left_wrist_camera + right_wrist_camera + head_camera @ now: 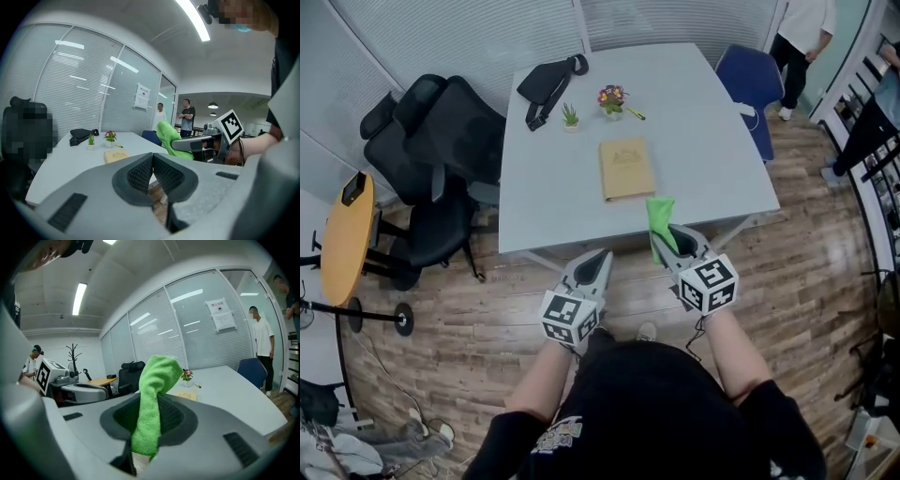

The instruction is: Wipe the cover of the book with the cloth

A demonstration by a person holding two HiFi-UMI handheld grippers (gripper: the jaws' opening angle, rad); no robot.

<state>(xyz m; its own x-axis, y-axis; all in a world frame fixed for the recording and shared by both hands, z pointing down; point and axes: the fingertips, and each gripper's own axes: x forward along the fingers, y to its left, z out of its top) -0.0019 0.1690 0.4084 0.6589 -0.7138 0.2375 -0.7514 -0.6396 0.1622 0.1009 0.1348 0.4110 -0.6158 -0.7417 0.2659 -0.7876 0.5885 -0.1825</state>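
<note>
**Task status.** The cloth (659, 220) is picked up. The right gripper (673, 234) pinches it between its pads, with a green fold standing up past the jaw tips and a short tail hanging below. The left gripper (600, 258) has its fingers pressed together with nothing between them. It hangs off the table (712, 131), beyond the near edge.

The book (626, 169) lies flat and closed near the table's centre, at 12 o'clock from the two grippers. The cloth is at 5 o'clock from the book, over the near table edge and apart from the cover. No contact between cloth and cover shows, so wiping is judged not yet begun. What remains is to carry the cloth forward to the cover, lay it down and make the wiping strokes.

**Item count.**
- Book: one.
- Cloth: one.
- Grippers: two.
- Small potted plants: two, a green plant (570, 116) and a flower pot (611, 98), at 11 to 12 o'clock from the book.
- Black bag (548, 82): one, at 11 o'clock from the book, at the far edge.
</note>
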